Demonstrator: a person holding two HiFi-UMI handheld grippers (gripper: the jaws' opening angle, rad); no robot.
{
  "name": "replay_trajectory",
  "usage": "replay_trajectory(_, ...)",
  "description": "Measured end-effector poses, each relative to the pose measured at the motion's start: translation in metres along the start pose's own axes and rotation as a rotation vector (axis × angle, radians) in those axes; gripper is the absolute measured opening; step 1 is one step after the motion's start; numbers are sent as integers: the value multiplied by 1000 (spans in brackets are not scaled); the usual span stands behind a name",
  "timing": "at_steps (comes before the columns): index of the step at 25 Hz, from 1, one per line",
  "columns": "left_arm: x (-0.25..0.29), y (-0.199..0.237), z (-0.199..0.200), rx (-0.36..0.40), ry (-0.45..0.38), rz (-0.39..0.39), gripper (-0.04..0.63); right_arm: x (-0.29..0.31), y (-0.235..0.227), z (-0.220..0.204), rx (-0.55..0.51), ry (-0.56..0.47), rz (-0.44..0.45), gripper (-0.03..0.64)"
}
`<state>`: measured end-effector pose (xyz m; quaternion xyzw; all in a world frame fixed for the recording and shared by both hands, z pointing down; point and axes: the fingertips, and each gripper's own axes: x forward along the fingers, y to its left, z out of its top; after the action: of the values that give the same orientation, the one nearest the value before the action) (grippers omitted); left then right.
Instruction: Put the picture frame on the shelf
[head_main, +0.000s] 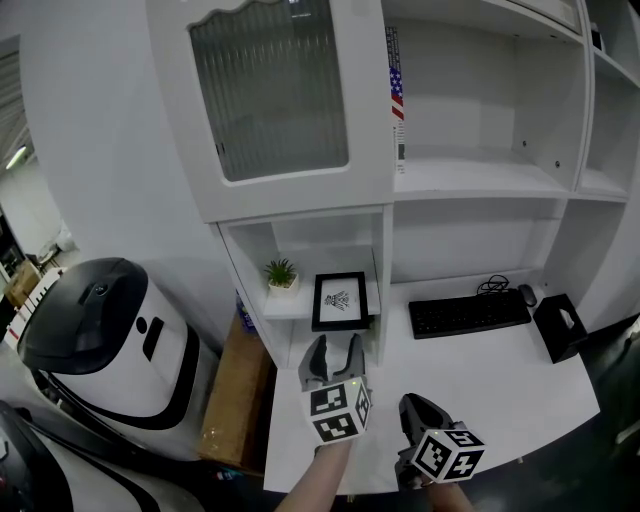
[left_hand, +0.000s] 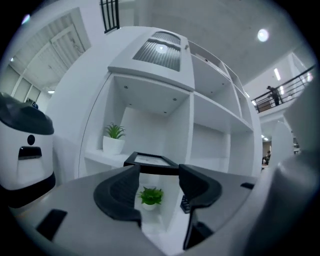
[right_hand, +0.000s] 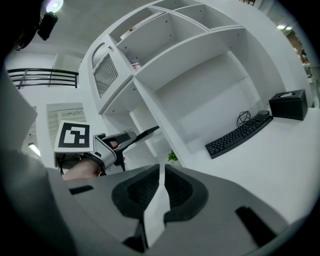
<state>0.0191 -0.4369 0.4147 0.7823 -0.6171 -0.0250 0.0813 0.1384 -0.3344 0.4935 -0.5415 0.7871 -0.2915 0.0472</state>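
The black picture frame (head_main: 340, 300) stands upright on the low shelf (head_main: 290, 303) of the white cabinet, to the right of a small potted plant (head_main: 281, 274). My left gripper (head_main: 338, 348) is just in front of the frame, jaws wide open with nothing pressed between them. In the left gripper view the frame (left_hand: 150, 161) lies just beyond the open left gripper (left_hand: 159, 172), and a second small plant (left_hand: 150, 196) shows farther off through the gap. My right gripper (head_main: 412, 405) hovers over the desk near its front edge, and the right gripper (right_hand: 161, 170) has its jaws shut and empty.
A black keyboard (head_main: 468, 312), a mouse (head_main: 527, 295) and a black tissue box (head_main: 560, 325) lie on the white desk (head_main: 520, 380) to the right. A white and black machine (head_main: 100, 330) and a cardboard box (head_main: 235, 390) stand to the left. A ribbed-glass cabinet door (head_main: 270, 90) hangs above.
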Motion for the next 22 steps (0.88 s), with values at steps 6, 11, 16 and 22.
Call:
replay_trajectory(6,8,1,2,51,21,18,241,-1,-3,2,6,-6,-3,18)
replay_trajectory(11,14,-1,-1,87,48,37,241,0,-6,1,17,-5,-3,18)
replay_trajectory(16,21,-1,-3,101,56,55,241,0,-8,1,21,-3,-3,18)
replay_trajectory(22,29,1,-3,98,51,70,241,1,-14,0,25,0,-11,18)
